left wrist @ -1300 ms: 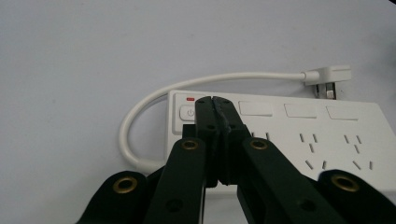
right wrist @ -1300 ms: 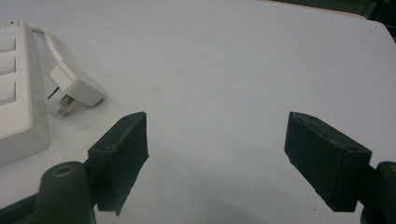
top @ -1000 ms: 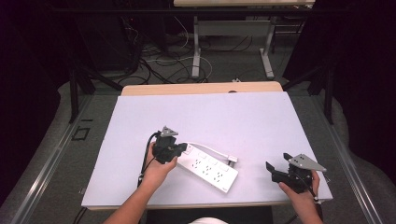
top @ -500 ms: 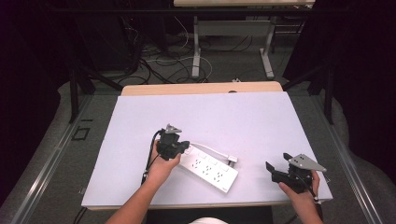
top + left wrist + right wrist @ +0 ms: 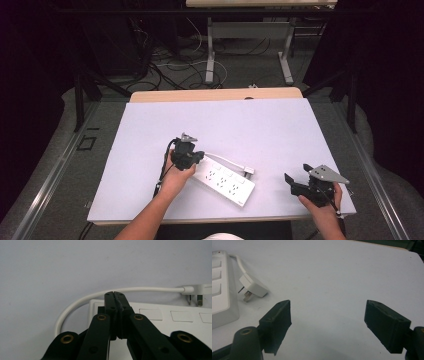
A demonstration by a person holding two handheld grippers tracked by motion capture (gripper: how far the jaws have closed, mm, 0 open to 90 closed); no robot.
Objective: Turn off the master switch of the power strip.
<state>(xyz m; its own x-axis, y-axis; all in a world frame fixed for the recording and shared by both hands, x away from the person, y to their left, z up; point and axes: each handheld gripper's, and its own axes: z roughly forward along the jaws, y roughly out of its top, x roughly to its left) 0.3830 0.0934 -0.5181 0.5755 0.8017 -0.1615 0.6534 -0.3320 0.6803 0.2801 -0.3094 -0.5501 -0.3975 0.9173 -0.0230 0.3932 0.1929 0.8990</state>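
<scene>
A white power strip [image 5: 223,181] with several sockets lies slantwise on the white table [image 5: 250,125]. Its white cable [image 5: 225,159] curves from the left end to a plug [image 5: 248,171] lying beside it. My left gripper [image 5: 199,159] is shut, its tips [image 5: 115,293] pressed together over the cable end of the strip [image 5: 160,320], with nothing visibly held. The cable [image 5: 80,302] arcs past the tips toward the plug [image 5: 193,290]. My right gripper [image 5: 296,173] stands open near the front right corner, apart from the strip. Only bare table shows between its fingers [image 5: 328,315]; strip [image 5: 219,290] and plug [image 5: 253,286] lie off to its left.
A wooden strip [image 5: 215,95] edges the table's far side. Beyond it are metal desk legs [image 5: 210,50] and loose cables on the floor [image 5: 165,65]. The table's front edge runs just below both hands.
My left gripper has crept slightly to the right, onto the strip's cable end. The right gripper, strip and plug have stayed where they were.
</scene>
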